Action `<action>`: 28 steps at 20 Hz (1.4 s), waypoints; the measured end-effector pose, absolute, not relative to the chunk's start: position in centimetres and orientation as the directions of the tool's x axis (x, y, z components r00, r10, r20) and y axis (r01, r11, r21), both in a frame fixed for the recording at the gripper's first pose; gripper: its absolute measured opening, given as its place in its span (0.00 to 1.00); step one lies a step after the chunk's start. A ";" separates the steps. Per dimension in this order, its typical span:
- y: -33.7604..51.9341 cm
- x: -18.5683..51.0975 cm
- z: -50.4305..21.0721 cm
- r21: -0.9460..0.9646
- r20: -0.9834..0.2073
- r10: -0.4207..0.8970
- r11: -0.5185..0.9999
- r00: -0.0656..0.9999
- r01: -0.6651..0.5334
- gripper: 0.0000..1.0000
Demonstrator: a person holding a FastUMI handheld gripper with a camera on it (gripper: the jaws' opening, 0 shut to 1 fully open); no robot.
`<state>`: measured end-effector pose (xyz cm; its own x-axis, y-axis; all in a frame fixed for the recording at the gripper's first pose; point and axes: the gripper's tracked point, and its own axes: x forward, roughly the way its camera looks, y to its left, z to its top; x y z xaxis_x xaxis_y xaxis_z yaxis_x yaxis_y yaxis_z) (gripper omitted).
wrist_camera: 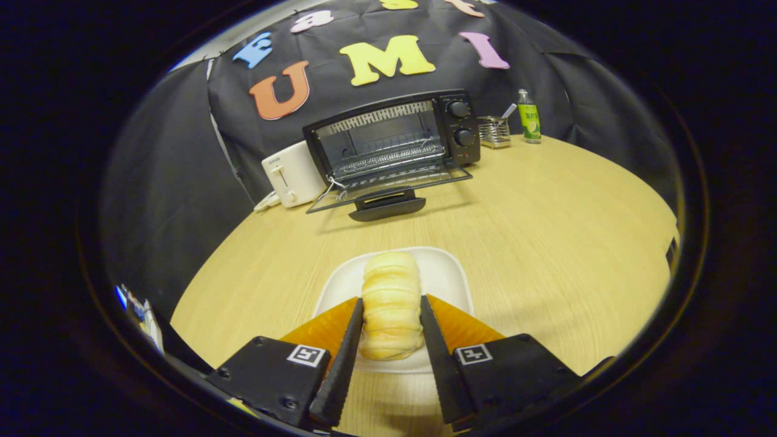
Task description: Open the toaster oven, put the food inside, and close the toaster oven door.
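A pale, ridged bread roll (391, 303) lies lengthwise between my two fingers, over a white square plate (446, 276) on the wooden table. My gripper (391, 300) is shut on the roll, both fingers pressing its sides. Whether the roll still rests on the plate or hangs just above it, I cannot tell. Beyond it, at the back of the table, stands the black toaster oven (394, 136) with its glass door (388, 185) folded down flat and open, the wire rack inside showing.
A white pop-up toaster (291, 173) stands just left of the oven. Right of the oven are a small wire holder (495, 130) and a green bottle (529, 116). Bare wooden table (546, 212) stretches between the plate and the oven.
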<state>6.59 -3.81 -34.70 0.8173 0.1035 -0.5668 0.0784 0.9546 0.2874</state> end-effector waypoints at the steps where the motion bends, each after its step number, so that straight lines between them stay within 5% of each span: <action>1: -3.8 6.5 -34.4 0.325 -0.557 0.124 0.942 0.821 0.079 0.62; 8: -3.0 7.2 -27.5 0.609 -0.346 0.271 0.793 0.898 -0.004 0.60; 14: -2.0 8.2 -21.6 0.890 -0.049 0.367 0.438 0.929 -0.126 0.59; 28: -3.6 21.7 -22.2 0.862 -0.124 0.382 0.499 0.916 -0.092 0.63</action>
